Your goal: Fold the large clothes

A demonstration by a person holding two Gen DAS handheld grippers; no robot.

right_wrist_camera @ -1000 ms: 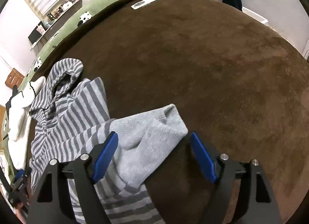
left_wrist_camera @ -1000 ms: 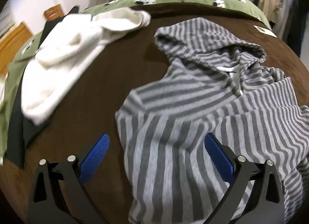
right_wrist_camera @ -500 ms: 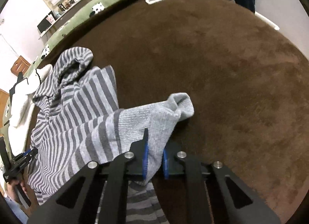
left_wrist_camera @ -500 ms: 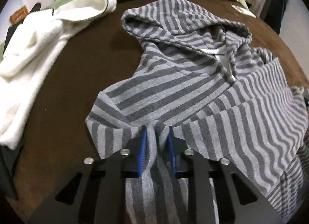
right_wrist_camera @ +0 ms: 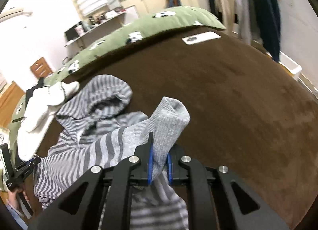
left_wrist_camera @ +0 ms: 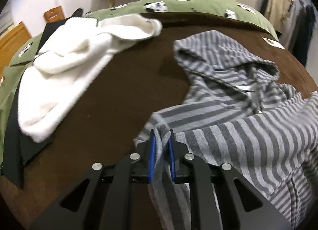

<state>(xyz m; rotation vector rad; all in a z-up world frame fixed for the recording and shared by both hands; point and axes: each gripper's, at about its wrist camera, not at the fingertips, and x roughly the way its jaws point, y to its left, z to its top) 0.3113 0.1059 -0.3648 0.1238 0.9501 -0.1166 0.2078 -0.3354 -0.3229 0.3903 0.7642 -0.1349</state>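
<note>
A grey striped hoodie [left_wrist_camera: 248, 130] lies partly on the brown bed cover [left_wrist_camera: 123, 95], hood toward the far side. My left gripper [left_wrist_camera: 161, 140] is shut on a pinch of its striped fabric at the left shoulder edge and holds it lifted. In the right wrist view the hoodie [right_wrist_camera: 95, 142] hangs between both grippers. My right gripper [right_wrist_camera: 159, 150] is shut on its plain grey ribbed cuff [right_wrist_camera: 171, 118], raised off the cover. The left gripper [right_wrist_camera: 23, 168] shows at the far left edge there.
A white fleece garment [left_wrist_camera: 65, 75] lies on a black one [left_wrist_camera: 12, 134] at the left. A green patterned duvet [left_wrist_camera: 178, 7] lies along the far side. Clothes hang on a rack [right_wrist_camera: 248, 1] at the right. A white label [right_wrist_camera: 200, 37] lies on the cover.
Both grippers went from open to shut on the hoodie, the left on the shoulder fabric and the right on the cuff. Both have since lifted the cloth off the cover.
</note>
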